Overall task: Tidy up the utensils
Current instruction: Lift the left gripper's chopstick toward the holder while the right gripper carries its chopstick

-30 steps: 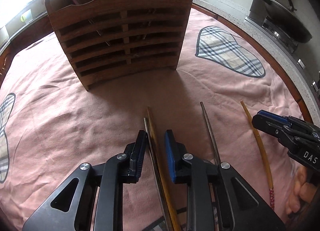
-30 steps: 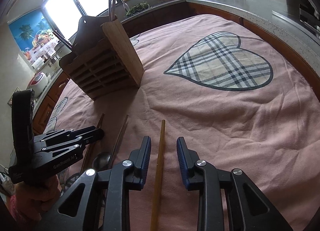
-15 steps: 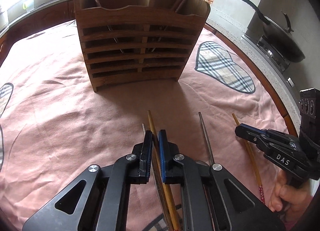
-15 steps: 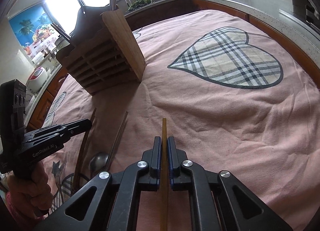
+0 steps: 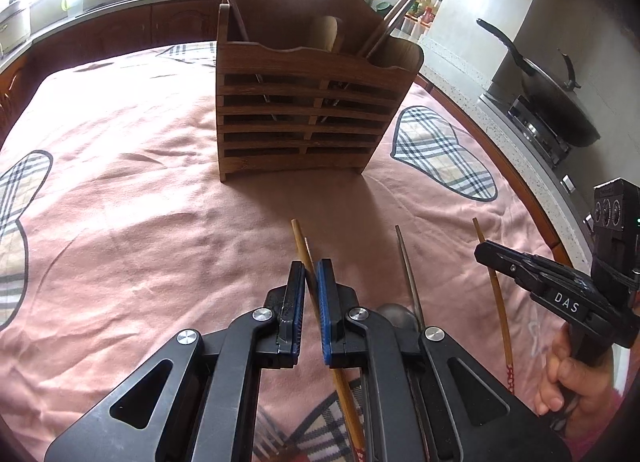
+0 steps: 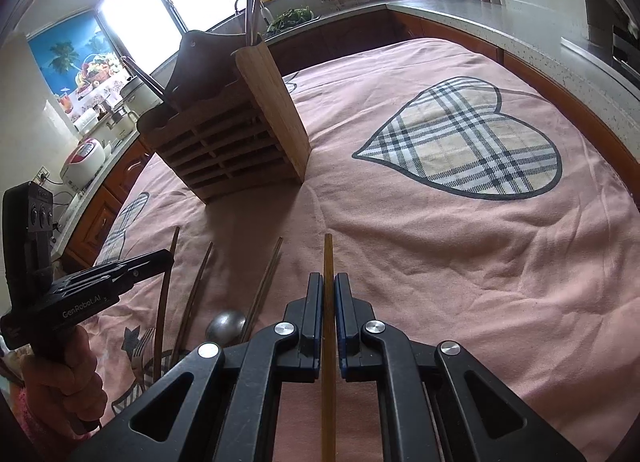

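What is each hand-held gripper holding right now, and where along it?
Left hand-held gripper: a bamboo chopstick, just below its far tip. Right hand-held gripper: another bamboo chopstick, also near its far tip.

"DAS" on right hand-held gripper [image 5: 482,253], "GenRobot.AI" on left hand-held gripper [image 6: 170,258]

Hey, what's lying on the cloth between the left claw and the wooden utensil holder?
Nothing: in the left wrist view, only bare pink cloth separates the left claw from the wooden utensil holder.

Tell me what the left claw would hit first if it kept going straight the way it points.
Probably the pink cloth. The left claw, shut on a chopstick, points down at bare cloth short of the wooden holder. Depth is hard to judge here.
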`<action>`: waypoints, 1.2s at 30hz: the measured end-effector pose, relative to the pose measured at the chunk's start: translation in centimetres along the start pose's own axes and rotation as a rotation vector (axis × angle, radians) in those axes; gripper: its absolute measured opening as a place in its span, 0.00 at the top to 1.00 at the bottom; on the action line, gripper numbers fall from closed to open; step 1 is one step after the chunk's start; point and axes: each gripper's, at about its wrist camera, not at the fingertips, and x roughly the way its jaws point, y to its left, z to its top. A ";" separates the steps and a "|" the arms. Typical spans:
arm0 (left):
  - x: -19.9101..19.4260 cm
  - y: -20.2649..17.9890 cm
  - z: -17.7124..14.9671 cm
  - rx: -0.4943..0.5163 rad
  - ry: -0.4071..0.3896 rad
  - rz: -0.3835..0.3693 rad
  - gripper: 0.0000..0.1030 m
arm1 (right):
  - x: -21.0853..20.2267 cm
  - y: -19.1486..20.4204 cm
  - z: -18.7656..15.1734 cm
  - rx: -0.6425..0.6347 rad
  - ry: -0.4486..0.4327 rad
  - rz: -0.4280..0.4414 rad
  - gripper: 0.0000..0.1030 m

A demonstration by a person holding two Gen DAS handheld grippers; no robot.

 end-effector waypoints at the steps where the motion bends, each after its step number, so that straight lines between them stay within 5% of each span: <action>1: -0.4 -0.1 -0.1 0.000 -0.004 -0.004 0.94 | -0.2 0.2 0.0 -0.002 -0.005 0.004 0.95; 36: -17.4 -1.4 -3.8 -0.026 -0.347 -0.077 0.97 | -10.9 6.8 0.6 -0.133 -0.242 0.075 0.95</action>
